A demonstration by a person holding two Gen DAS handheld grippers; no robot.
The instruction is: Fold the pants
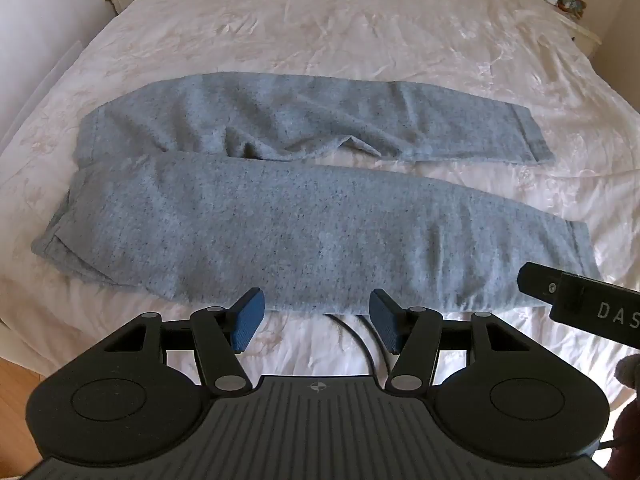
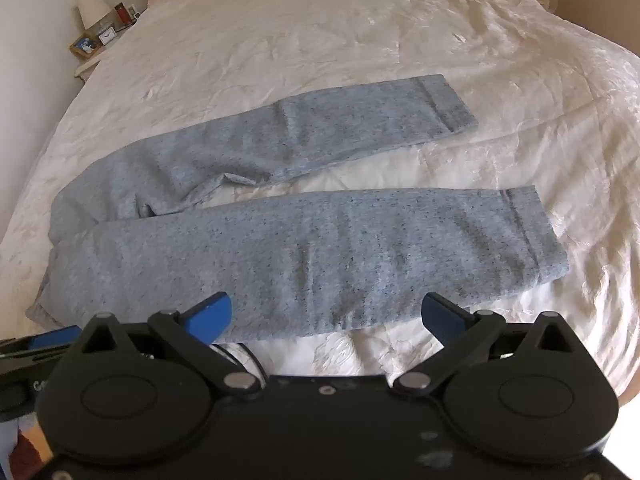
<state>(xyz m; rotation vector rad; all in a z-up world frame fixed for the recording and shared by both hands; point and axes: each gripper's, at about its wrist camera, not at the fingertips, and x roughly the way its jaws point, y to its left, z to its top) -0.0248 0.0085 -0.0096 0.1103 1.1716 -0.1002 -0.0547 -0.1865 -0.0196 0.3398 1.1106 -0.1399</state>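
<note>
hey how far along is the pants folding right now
Barely started. Done: the blue-grey fleece pants lie spread on the white bedspread, legs apart, no fold made. In hand: nothing; the left gripper and right gripper hover open at the near leg's edge, fingers empty. Left: lay one leg over the other, then fold them along their length.

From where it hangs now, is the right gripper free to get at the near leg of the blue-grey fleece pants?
Probably yes. The right gripper stands wide open just above the near leg of the blue-grey fleece pants, nothing between them. The left gripper sits off to its side, not across the path.
</note>
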